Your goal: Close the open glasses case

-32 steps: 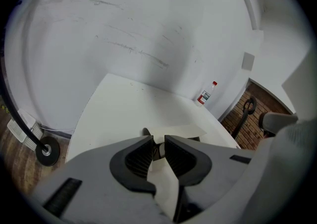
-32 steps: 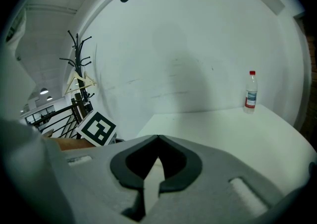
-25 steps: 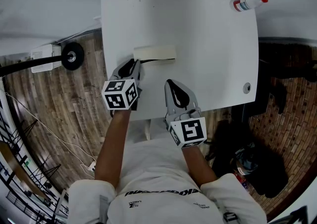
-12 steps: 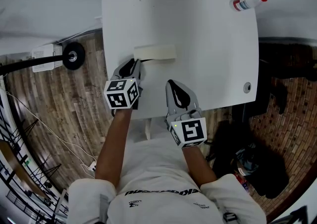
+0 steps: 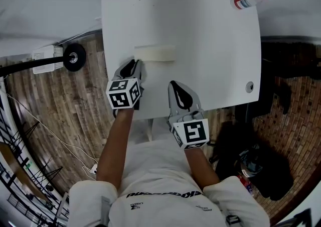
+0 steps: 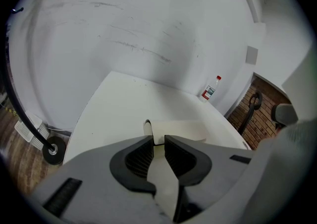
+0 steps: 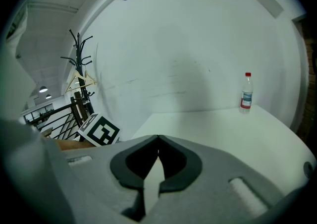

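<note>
A cream glasses case point(image 5: 155, 53) lies on the white table point(image 5: 210, 45), its lid down with no dark gap showing along its front. My left gripper point(image 5: 136, 63) sits just in front of the case's left end. In the left gripper view the jaws of the left gripper point(image 6: 158, 141) stand a narrow gap apart with nothing between them, and the case point(image 6: 178, 130) lies right beyond their tips. My right gripper point(image 5: 173, 84) rests over the table's near edge, right of the case and apart from it. The right gripper point(image 7: 158, 139) has its tips touching and holds nothing.
A small plastic bottle point(image 5: 248, 1) with a red cap stands at the table's far right corner, also seen as the bottle point(image 7: 246, 94). A round grommet point(image 5: 249, 87) sits near the right edge. Wooden floor, a wheel point(image 5: 73, 58) and cables lie to the left.
The dark gap under the case's lid has gone: the lid has come down. Both grippers have stayed almost in place.
</note>
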Demonstrator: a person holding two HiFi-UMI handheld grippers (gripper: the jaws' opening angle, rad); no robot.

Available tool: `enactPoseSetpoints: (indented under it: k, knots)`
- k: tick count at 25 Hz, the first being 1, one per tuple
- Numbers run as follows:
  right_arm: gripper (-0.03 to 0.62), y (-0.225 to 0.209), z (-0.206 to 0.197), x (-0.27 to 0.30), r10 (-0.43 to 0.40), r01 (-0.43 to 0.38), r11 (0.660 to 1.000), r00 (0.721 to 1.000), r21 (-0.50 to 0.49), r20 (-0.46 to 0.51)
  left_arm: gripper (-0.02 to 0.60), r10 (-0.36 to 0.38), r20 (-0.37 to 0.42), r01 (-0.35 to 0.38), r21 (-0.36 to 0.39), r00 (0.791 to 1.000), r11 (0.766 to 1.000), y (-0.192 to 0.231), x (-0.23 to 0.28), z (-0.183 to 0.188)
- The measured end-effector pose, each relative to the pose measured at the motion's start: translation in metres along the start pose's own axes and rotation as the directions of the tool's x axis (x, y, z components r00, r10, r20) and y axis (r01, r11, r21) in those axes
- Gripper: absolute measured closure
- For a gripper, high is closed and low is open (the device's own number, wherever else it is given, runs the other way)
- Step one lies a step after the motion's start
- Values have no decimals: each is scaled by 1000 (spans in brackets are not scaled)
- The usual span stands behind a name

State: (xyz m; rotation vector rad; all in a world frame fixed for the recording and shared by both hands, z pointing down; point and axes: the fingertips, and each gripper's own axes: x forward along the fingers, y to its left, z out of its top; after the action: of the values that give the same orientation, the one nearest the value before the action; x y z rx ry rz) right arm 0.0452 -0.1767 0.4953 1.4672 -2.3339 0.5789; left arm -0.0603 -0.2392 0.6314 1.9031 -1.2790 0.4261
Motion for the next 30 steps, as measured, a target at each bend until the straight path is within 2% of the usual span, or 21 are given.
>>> enactPoseSetpoints:
  k: [10,19,30]
  knots:
    - [594,-1,0,-2,-2,2,1000,1000,4,2,515,10,-13,-10,-3,1000,1000,1,-1,-6]
    - [594,4,6,-10,-1,1,1000,1000,1,18,515,-1,21,1,4,1000,1000,-10,-19,7]
    - [594,18,37,-40,11,-12,1000,997,16,75,583,-36,97,30,60,995,998,-48,-78,37]
